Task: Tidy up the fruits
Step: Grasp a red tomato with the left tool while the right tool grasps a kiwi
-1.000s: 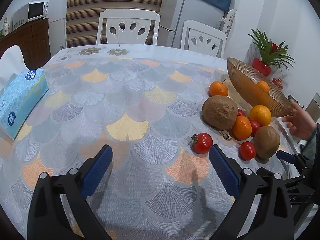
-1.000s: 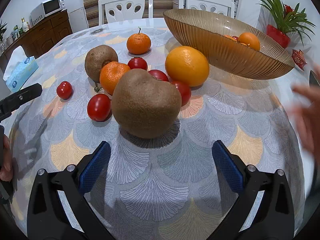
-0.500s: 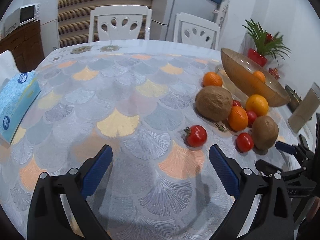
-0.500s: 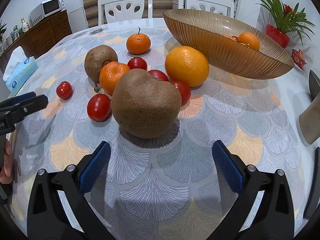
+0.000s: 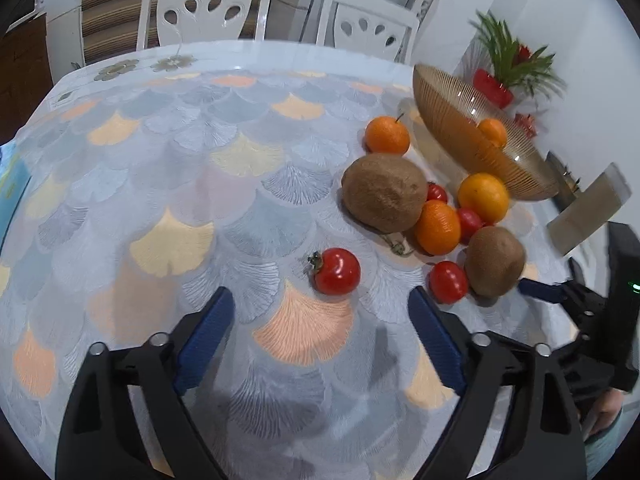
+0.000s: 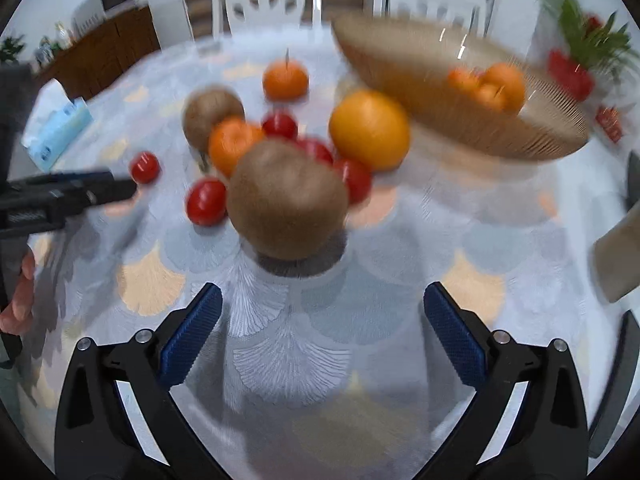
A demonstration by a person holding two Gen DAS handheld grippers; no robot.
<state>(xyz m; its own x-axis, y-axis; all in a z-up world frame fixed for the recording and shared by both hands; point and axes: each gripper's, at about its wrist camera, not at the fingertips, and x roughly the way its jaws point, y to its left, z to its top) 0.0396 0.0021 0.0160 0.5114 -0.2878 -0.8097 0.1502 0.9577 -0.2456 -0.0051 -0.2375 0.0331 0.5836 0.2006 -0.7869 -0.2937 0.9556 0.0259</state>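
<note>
Loose fruit lies on the patterned tablecloth beside an amber ribbed bowl (image 5: 472, 140) (image 6: 460, 108) that holds a few oranges. My left gripper (image 5: 320, 316) is open, just short of a lone tomato (image 5: 336, 271) (image 6: 145, 167). Beyond it sit a big kiwi (image 5: 384, 192), a stemmed orange (image 5: 387, 136), another orange (image 5: 438, 227), a yellow-orange one (image 5: 483, 198) and a second tomato (image 5: 448, 282). My right gripper (image 6: 323, 328) is open, with nothing between its fingers, facing the nearer kiwi (image 6: 286, 200) (image 5: 495, 261). The right wrist view is blurred.
Two white chairs (image 5: 208, 8) stand at the table's far side. A potted plant (image 5: 508, 64) and a beige box (image 5: 588, 212) sit at the right edge. A blue tissue pack (image 6: 56, 128) lies at the left. A hand (image 6: 20, 300) holds the left gripper's handle.
My left gripper has swung right and moved closer to the lone tomato. My right gripper has pulled back and risen a little from the kiwi. The hand near the bowl is gone.
</note>
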